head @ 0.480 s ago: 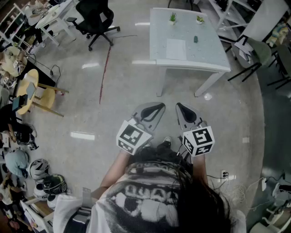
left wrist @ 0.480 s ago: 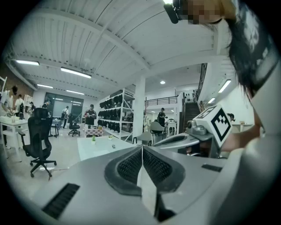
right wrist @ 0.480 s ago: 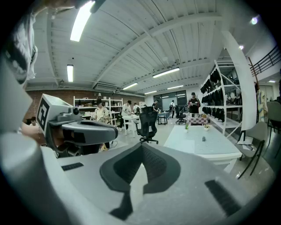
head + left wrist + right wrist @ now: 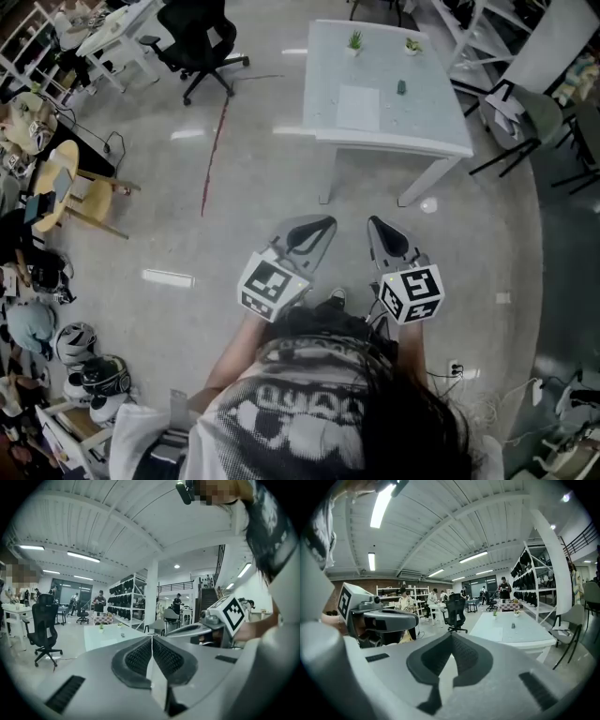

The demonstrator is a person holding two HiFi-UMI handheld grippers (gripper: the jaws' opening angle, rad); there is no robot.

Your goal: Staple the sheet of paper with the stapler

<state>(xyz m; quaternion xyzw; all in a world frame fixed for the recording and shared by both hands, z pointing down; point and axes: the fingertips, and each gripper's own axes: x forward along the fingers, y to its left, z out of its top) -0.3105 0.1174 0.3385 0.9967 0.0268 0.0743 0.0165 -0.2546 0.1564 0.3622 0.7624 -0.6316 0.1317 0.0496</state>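
Observation:
A white table (image 4: 394, 131) stands ahead on the grey floor, well beyond both grippers. On it lie a white sheet of paper (image 4: 359, 107) and, to its right, a small dark stapler (image 4: 401, 87). My left gripper (image 4: 327, 222) and right gripper (image 4: 373, 222) are held side by side at waist height, pointing towards the table. In the left gripper view the pads (image 4: 140, 656) meet with nothing between them. The right gripper (image 4: 451, 639) is shut and empty too; past it I see the table (image 4: 525, 637), paper (image 4: 495, 633) and stapler (image 4: 513, 626).
Two small potted plants (image 4: 355, 39) stand at the table's far edge. A black office chair (image 4: 197, 37) is far left, a grey chair (image 4: 534, 108) right of the table. Helmets (image 4: 89, 361) and a round yellow table (image 4: 56, 183) crowd the left. People stand far off.
The table has slid slightly left in the head view. Both grippers keep the same pose, side by side and shut.

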